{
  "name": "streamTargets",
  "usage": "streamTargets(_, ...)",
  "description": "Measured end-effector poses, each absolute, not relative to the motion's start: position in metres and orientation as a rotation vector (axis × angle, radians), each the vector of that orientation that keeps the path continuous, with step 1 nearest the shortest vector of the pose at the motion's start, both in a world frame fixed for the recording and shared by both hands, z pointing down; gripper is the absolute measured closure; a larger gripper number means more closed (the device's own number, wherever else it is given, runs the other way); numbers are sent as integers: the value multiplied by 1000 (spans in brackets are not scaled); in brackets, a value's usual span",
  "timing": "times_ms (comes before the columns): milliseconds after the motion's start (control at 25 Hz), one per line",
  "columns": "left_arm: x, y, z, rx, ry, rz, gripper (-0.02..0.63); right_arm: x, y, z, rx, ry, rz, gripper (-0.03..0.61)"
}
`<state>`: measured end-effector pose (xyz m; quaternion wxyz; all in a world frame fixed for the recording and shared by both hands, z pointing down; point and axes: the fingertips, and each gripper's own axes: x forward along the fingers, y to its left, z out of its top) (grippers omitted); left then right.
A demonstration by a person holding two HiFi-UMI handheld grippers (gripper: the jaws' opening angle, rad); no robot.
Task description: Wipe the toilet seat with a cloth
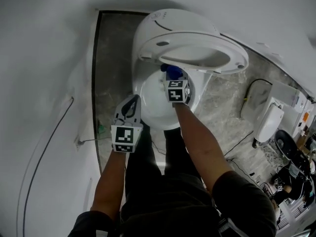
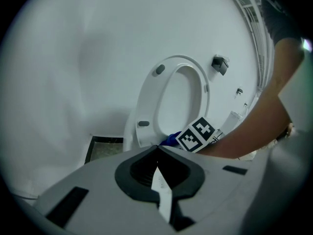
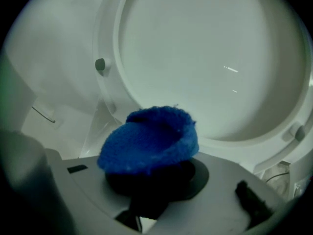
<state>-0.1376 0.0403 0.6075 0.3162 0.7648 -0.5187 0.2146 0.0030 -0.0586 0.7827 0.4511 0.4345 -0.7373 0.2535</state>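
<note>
The blue cloth [image 3: 149,141] bunches over the right gripper [image 1: 175,82], whose fingers are clamped on it with their tips buried. In the head view only a scrap of it shows, at twelve o'clock of the bowl [image 1: 150,110], under the raised seat [image 1: 197,51]. Whether it touches the seat is hard to tell. The left gripper [image 1: 132,102], fingers together on nothing, hangs at the bowl's eight o'clock rim. The right gripper view cuts off the seat's far edge.
</note>
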Motion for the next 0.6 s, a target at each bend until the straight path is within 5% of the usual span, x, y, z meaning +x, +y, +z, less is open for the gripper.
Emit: streamTargets(600, -169, 48, 604, 1961, -1448, 534, 604, -84, -68, 716, 1033, -2079, 513, 482)
